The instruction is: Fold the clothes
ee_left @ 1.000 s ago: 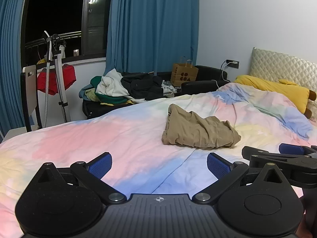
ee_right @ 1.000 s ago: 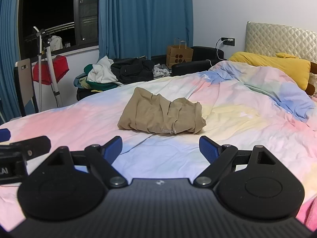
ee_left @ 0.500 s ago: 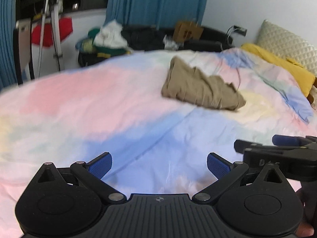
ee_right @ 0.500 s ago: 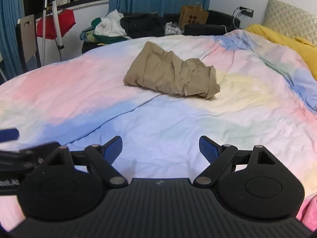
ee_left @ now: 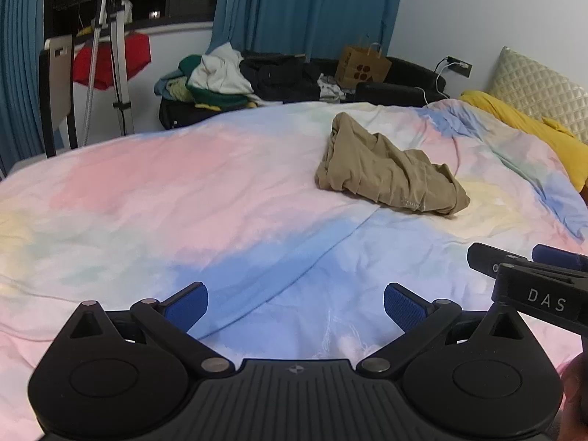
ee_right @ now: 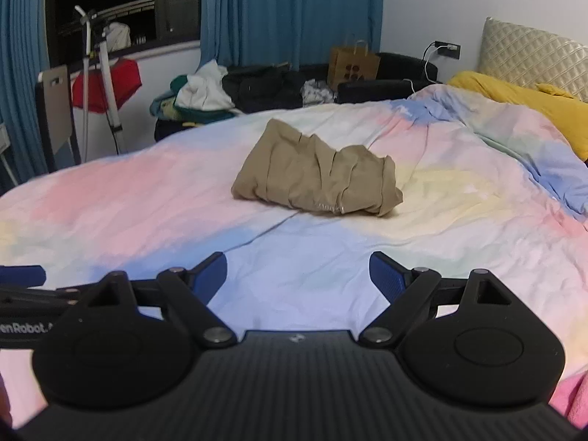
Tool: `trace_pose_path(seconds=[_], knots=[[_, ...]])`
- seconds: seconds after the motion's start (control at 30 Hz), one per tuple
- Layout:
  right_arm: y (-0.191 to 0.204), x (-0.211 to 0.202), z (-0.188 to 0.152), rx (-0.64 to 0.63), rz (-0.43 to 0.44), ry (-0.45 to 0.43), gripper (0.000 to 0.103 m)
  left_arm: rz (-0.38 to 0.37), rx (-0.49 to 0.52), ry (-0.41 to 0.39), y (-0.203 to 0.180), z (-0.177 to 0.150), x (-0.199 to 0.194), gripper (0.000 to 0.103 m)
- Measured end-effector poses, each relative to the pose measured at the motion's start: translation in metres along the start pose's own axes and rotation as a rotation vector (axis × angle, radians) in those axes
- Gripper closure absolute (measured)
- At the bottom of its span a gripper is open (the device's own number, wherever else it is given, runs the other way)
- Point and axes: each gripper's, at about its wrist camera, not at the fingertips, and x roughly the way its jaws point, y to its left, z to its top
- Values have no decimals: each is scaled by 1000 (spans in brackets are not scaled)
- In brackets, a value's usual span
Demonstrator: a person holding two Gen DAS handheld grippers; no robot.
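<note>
Khaki garment (ee_right: 319, 180) lies crumpled on the bedspread (ee_left: 183, 198); both grippers' fingers (ee_left: 187, 303) spread wide, empty.

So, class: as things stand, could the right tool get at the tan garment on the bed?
Probably yes. The right tool is open and empty, and only bare duvet lies between it and the tan garment, though it is not there yet.

My right gripper (ee_right: 297, 275) hovers with jaws spread wide and empty above a pastel bed (ee_right: 128, 198). A crumpled tan garment (ee_right: 318, 180) lies ahead, well apart from me.
</note>
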Motion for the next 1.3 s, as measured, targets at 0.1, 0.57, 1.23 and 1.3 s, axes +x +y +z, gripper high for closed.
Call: trace_pose_path(seconds=[0.1, 0.57, 1.23, 1.3], knots=[[-2, 0, 2, 12, 0, -10, 17, 4, 14, -15, -3, 1, -3, 0], [-1, -3, -1, 13, 5, -18, 17, 19, 35, -56, -8, 4, -11, 0], [34, 10, -5, 43, 152, 76, 17, 280, -16, -22, 58, -26, 56, 0], [43, 23, -11, 55, 169, 118, 17, 288, -26, -9, 64, -28, 57, 0]])
